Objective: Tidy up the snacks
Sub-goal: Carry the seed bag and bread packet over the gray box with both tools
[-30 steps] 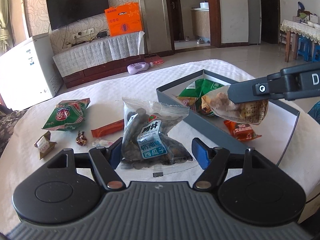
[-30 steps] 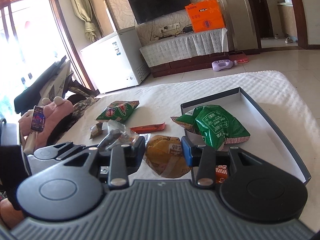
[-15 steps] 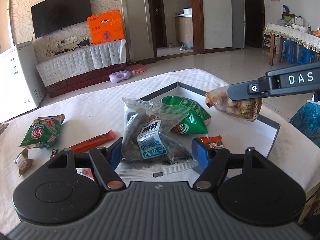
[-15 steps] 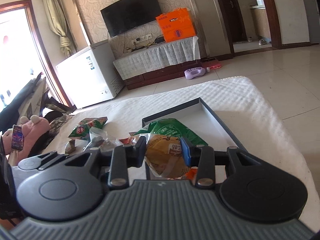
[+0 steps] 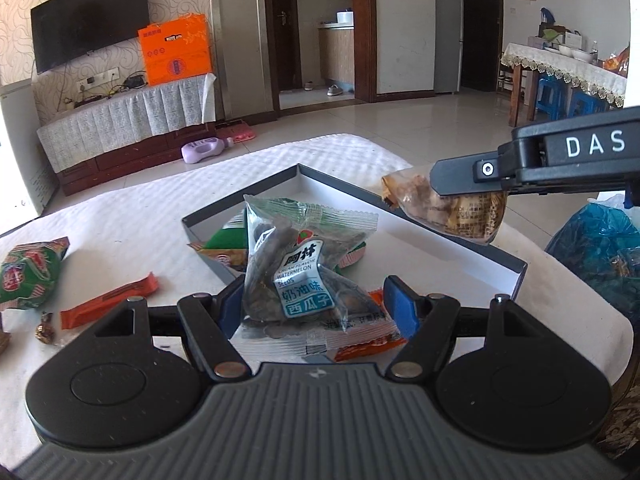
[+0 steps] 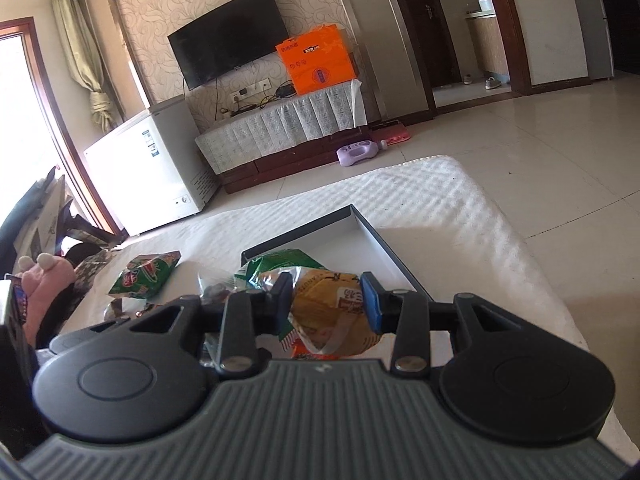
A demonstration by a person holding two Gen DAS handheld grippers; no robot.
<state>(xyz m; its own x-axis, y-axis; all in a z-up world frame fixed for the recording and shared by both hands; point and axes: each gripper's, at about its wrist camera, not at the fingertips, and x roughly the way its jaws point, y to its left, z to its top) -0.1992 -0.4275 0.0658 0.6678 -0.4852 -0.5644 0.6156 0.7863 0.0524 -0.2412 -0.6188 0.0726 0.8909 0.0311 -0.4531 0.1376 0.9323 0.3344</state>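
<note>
Item count: two green snack bags, one in the tray (image 5: 224,236) and one on the bench (image 5: 28,272). One watermelon seed packet (image 5: 304,272). One yellow-brown snack packet (image 5: 452,210). Two orange wrappers, one on the bench (image 5: 108,300) and one in the tray (image 5: 368,344). One grey tray (image 5: 460,236). One small wrapped candy (image 5: 45,330).

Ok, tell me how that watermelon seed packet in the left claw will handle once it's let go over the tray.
The watermelon seed packet looks floppy: its clear film creases and bulges between the left claw. It probably slumps flat rather than rolls, since the loose seeds sag low. Likely light, and the glossy film could slide on the tray floor.
</note>
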